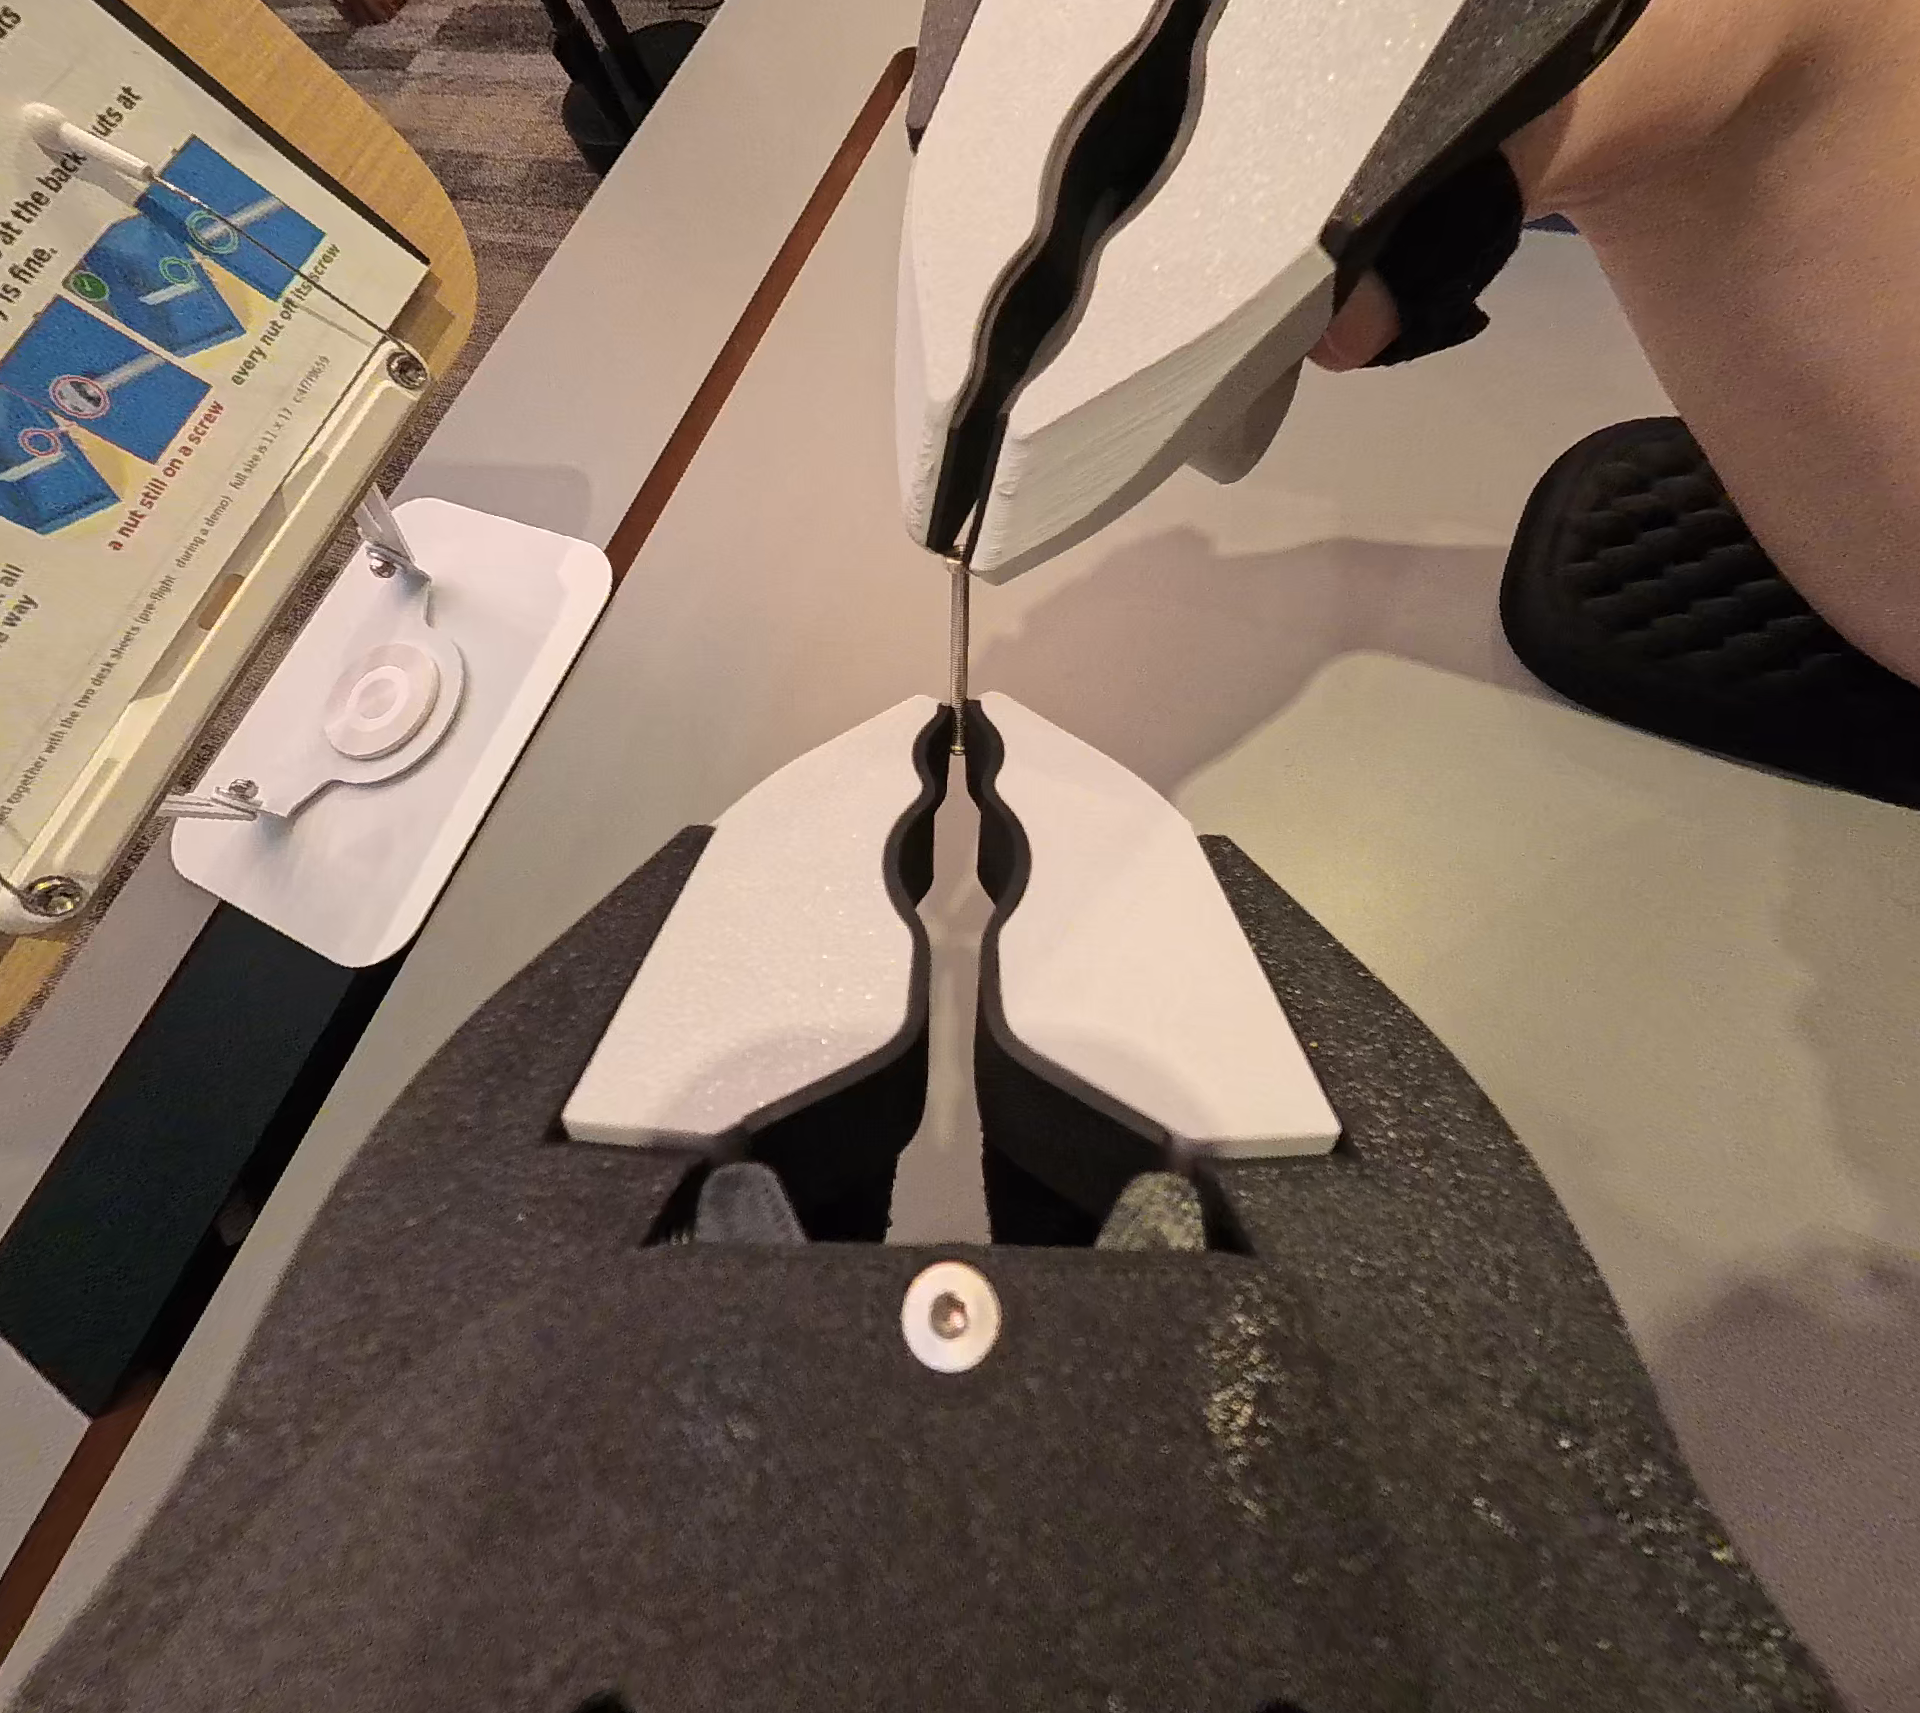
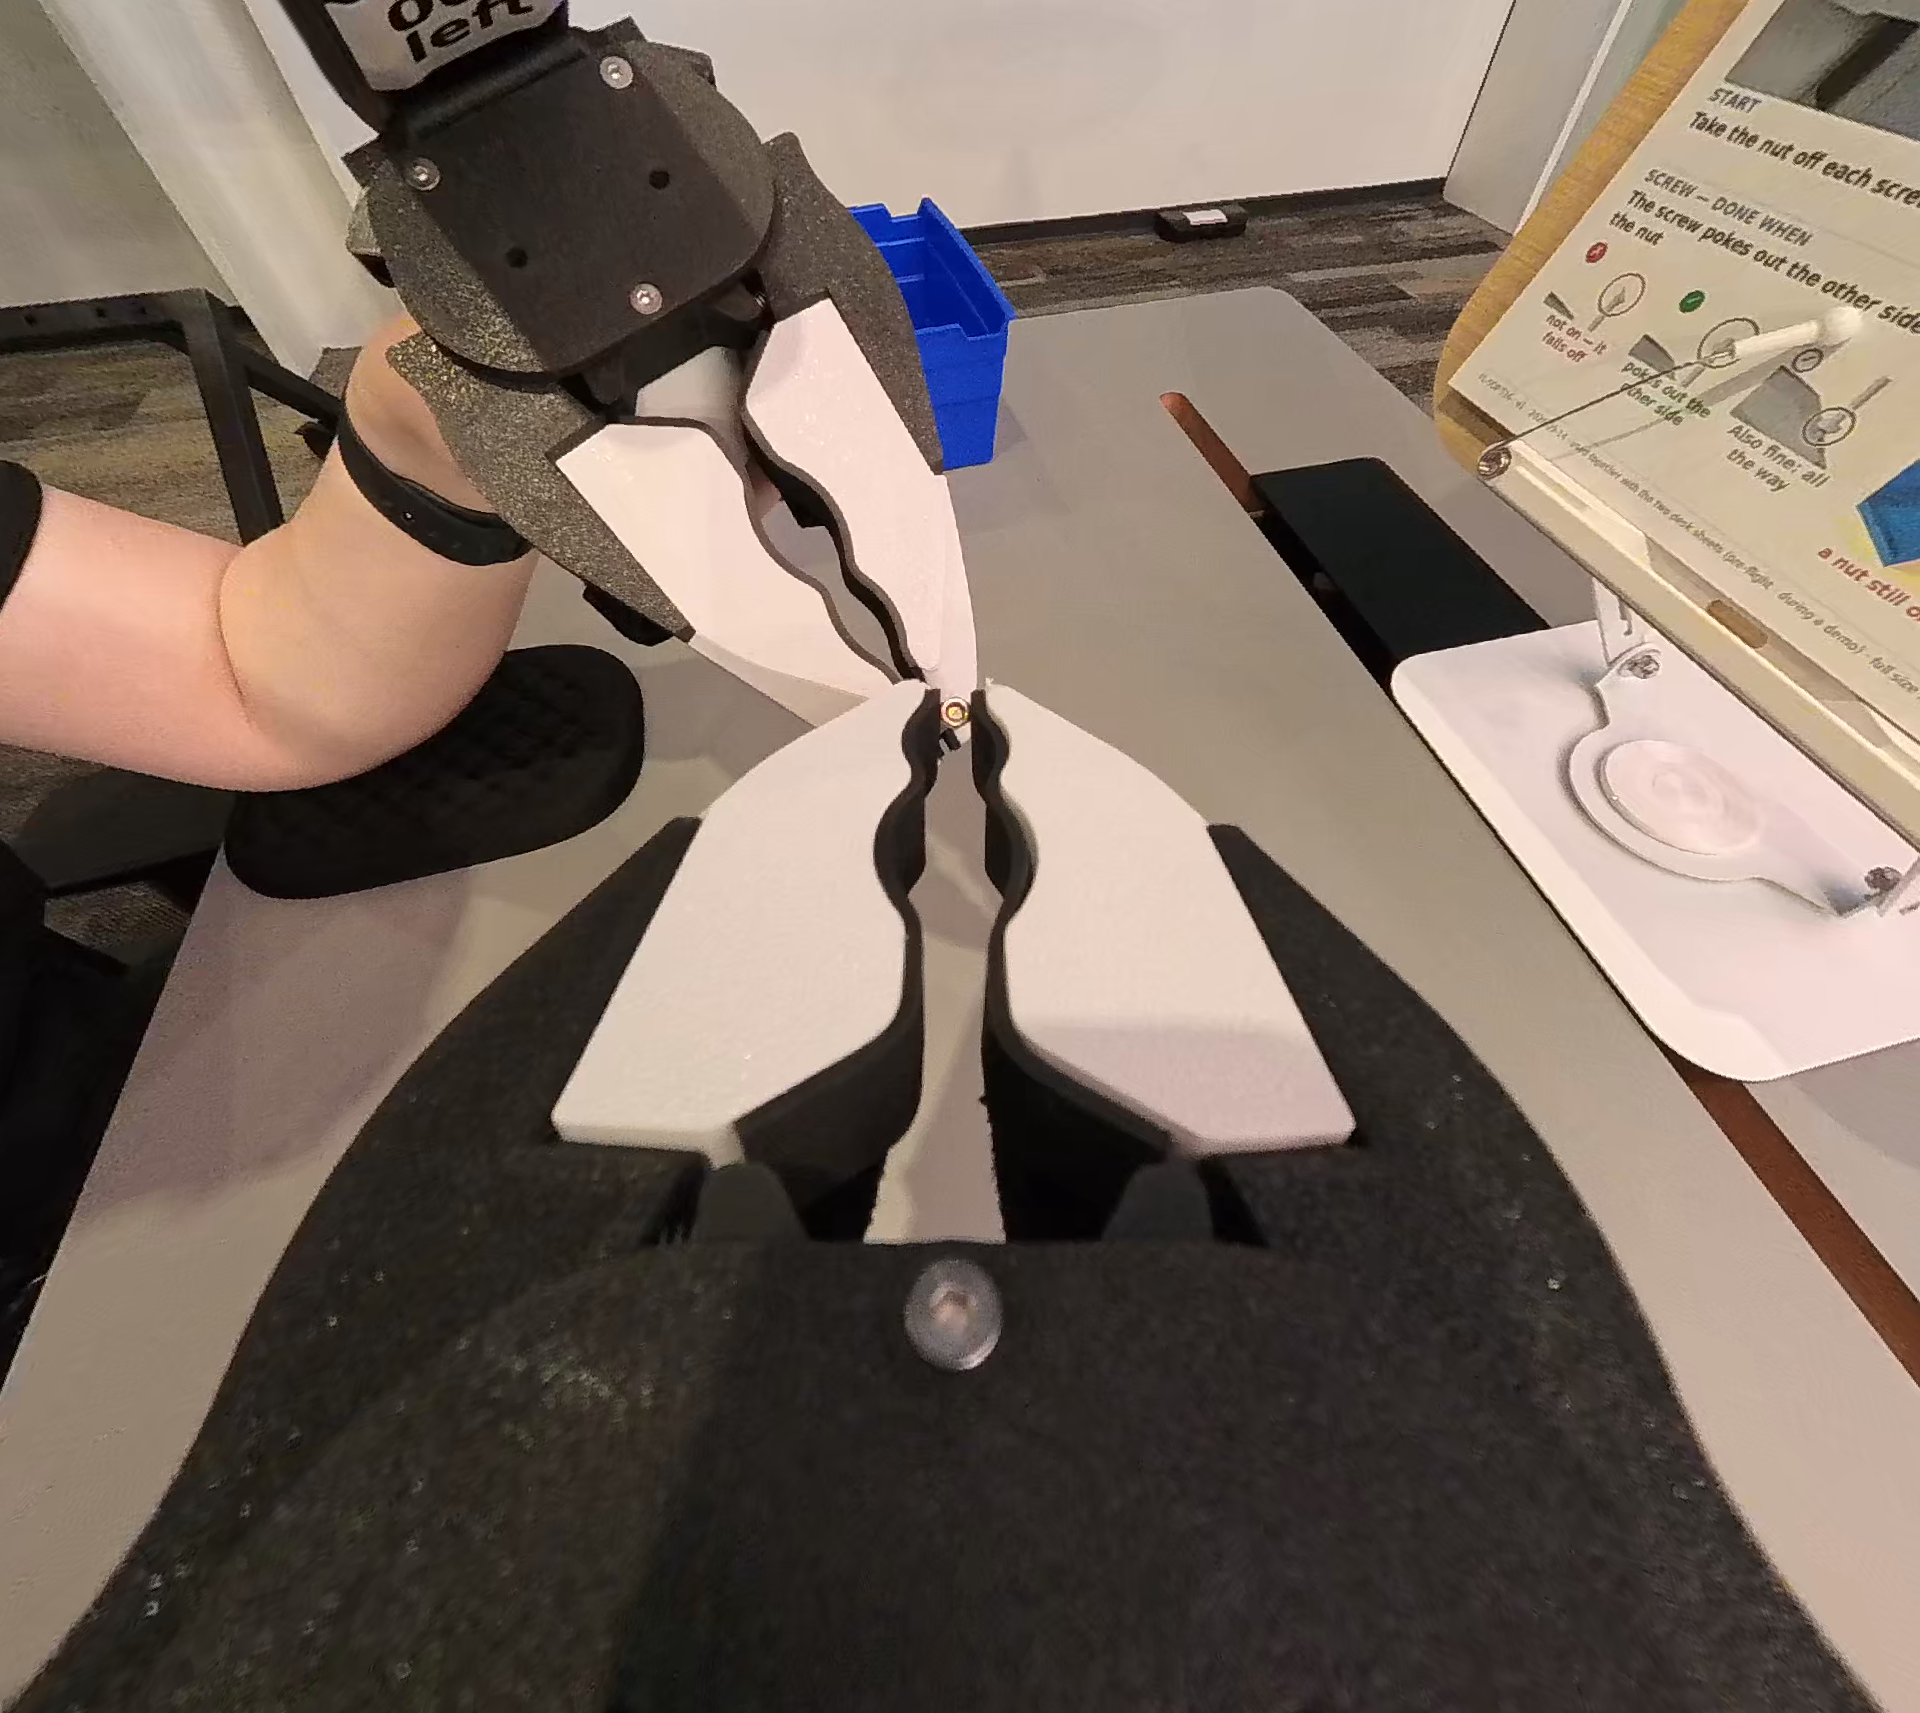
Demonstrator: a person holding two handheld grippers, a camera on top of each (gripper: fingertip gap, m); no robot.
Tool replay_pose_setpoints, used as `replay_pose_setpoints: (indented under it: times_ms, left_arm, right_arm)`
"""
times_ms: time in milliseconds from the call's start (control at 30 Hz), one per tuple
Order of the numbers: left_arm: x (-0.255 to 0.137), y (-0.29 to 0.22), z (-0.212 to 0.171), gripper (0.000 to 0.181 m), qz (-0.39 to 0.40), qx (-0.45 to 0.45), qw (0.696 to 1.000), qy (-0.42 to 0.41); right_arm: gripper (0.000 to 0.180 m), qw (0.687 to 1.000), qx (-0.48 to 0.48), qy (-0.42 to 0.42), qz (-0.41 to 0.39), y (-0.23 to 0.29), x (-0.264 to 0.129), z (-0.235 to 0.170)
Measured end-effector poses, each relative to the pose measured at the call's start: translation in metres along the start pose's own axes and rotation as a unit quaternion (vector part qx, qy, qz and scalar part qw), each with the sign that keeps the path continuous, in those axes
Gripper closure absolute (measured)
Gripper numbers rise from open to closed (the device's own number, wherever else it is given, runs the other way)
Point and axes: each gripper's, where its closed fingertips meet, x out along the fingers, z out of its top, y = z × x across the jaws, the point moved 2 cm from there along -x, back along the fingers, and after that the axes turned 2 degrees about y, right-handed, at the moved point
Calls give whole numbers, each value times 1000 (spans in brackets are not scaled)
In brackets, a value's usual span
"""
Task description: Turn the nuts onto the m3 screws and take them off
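A thin m3 screw (image 1: 958,635) spans the gap between the two grippers above the grey table (image 1: 1558,1144). My left gripper (image 1: 956,720) is shut on the screw's near end, where a small brass-coloured nut (image 1: 956,733) sits between its tips. My right gripper (image 1: 961,549) comes down from the top, shut on the screw's far head end. In the right wrist view my right gripper (image 2: 953,716) pinches the screw head (image 2: 953,709), seen end-on. The left gripper (image 2: 928,683) meets it from the upper left. The shaft is hidden there.
An instruction board (image 1: 208,313) on a white stand base (image 1: 416,728) sits at the table's side, also in the right wrist view (image 2: 1662,884). A blue bin (image 2: 951,333) stands at the far end. A black chair armrest (image 1: 1704,603) lies under the person's forearm. Left and right tips are no more than a few centimetres apart.
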Motion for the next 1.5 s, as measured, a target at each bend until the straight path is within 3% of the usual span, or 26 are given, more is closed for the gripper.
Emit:
replay_pose_setpoints:
  times_ms: [1000, 1500]
  left_arm:
    - [-1, -2, 3, 178, -10, -1, 1000, -14]
    - [-9, 1, 11, 178, -32, -22, 997, -60]
  right_arm:
    - [170, 1000, -15, -7, 3, 2, 0, 1]
    - [151, 999, -27, -38, -8, 1, -5, 9]
